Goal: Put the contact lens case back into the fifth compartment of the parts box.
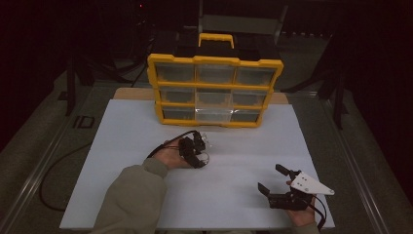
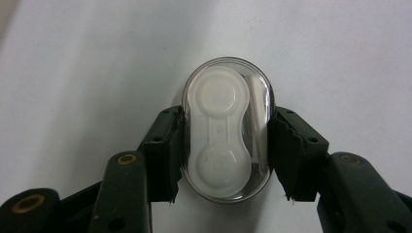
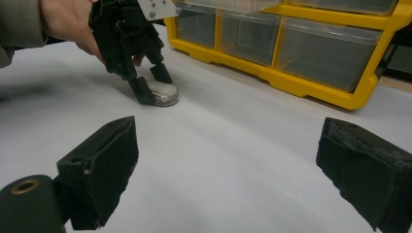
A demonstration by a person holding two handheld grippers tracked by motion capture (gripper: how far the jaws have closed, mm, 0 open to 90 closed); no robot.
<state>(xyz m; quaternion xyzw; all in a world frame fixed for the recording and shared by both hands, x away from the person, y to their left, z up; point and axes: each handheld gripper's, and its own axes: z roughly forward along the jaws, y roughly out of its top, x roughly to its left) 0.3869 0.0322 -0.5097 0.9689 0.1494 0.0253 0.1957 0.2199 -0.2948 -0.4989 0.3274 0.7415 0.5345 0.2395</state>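
Left gripper (image 2: 224, 141) with both pads pressed against the long sides of a clear oval case (image 2: 227, 128), which lies flat on the white table sheet (image 2: 77, 73) and encloses a white two-well lens holder (image 2: 217, 131); the case projects beyond the fingertips, its far end free. In the high view the same gripper (image 1: 200, 148) points down at the case (image 1: 204, 157), near the front of the yellow drawer organizer (image 1: 214, 90). Right gripper (image 3: 228, 170) with jaws spread wide and nothing between them, held low over the sheet, well apart from the case (image 3: 163, 93), toward which it faces; in the high view it sits at the lower right (image 1: 271, 179).
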